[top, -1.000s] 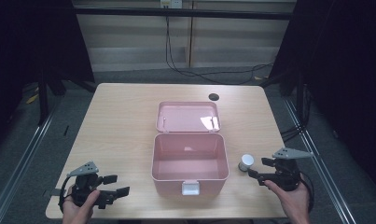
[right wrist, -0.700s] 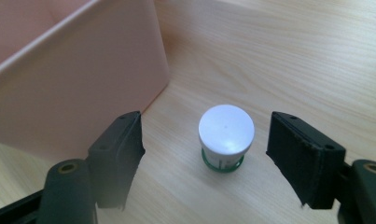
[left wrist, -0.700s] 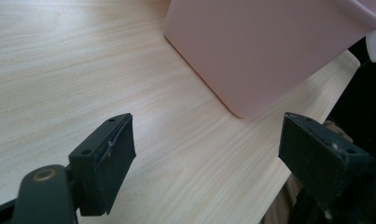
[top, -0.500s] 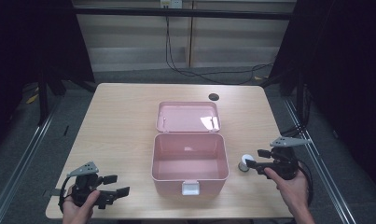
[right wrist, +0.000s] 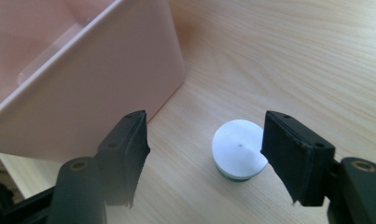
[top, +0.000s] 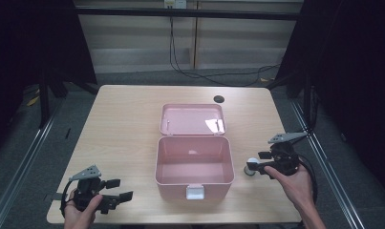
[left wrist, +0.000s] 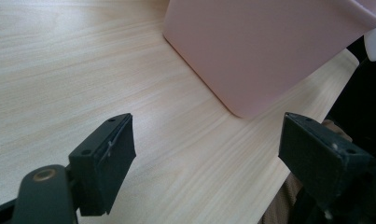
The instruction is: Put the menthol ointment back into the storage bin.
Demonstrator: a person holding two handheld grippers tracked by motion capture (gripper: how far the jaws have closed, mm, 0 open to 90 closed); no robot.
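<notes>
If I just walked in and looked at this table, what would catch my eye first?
Most likely the pink box at the middle of the wooden table, its lid thrown back so the bare inside shows. Next, the small white-topped container just right of the box, standing on the table between the jaws of the right gripper, which have just been closing around it without a clear grip. The left gripper rests open near the front left corner.

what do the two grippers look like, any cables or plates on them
Both are black hand-held tools. The left gripper and right gripper each carry a grey three-cornered plate on top and trail a black cable looping by the wrist. Their jaws end in blocky black pads with small screw holes and a brass-coloured rivet at each base. No sleeves show.
</notes>
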